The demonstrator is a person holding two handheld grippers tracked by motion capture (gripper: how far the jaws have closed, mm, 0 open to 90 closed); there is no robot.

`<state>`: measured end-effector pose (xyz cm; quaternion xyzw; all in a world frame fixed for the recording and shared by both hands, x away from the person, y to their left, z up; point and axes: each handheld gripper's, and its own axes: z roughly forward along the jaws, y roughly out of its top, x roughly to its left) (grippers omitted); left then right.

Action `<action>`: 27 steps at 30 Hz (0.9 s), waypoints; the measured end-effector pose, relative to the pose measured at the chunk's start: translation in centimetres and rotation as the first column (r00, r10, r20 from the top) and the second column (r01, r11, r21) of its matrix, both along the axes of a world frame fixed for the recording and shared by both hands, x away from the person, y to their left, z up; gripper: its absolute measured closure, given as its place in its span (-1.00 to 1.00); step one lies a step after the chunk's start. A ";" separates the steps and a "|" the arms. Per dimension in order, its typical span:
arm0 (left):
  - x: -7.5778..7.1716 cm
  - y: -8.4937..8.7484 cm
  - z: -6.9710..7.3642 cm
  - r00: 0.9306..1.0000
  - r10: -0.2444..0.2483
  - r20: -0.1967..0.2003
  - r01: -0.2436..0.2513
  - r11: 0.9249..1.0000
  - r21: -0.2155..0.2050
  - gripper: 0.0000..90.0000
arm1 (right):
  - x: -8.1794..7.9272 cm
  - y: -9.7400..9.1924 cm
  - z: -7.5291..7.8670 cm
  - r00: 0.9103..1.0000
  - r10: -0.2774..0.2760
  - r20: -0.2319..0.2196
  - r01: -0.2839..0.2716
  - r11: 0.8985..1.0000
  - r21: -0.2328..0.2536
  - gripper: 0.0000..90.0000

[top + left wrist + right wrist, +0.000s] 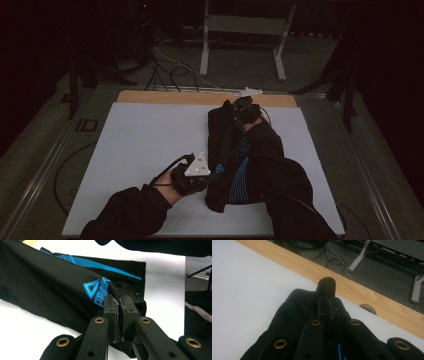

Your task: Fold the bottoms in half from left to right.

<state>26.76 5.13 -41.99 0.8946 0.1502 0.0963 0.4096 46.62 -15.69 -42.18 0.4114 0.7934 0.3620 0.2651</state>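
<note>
Left claw is pressed together, pinching one black garment; right claw pinches its far end above the white tabletop. Two claws, one garment.

White mat left of the black garment: bare, open passage. Right side: blocked by a sleeve lying over the garment.

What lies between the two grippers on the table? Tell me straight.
The black garment with blue print spans it in the high view: the left gripper clamps its near end, the right gripper its far end by the wooden edge.
</note>
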 end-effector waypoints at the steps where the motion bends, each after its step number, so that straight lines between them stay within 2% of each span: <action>1: 0.0 -0.3 0.0 1.000 -0.003 0.002 0.003 1.000 0.000 0.91 | 0.0 -0.2 0.1 1.000 0.000 0.003 0.000 1.000 0.001 0.98; 19: 0.5 -2.7 0.2 1.000 -0.031 0.002 0.031 0.999 -0.037 0.90 | 0.1 -2.7 0.5 0.999 -0.036 0.010 0.036 0.999 -0.008 0.98; 27: 0.6 -4.6 0.0 0.998 -0.057 0.005 0.057 0.997 -0.048 0.90 | 0.0 -3.8 0.0 0.998 -0.056 0.000 0.056 0.998 -0.003 0.98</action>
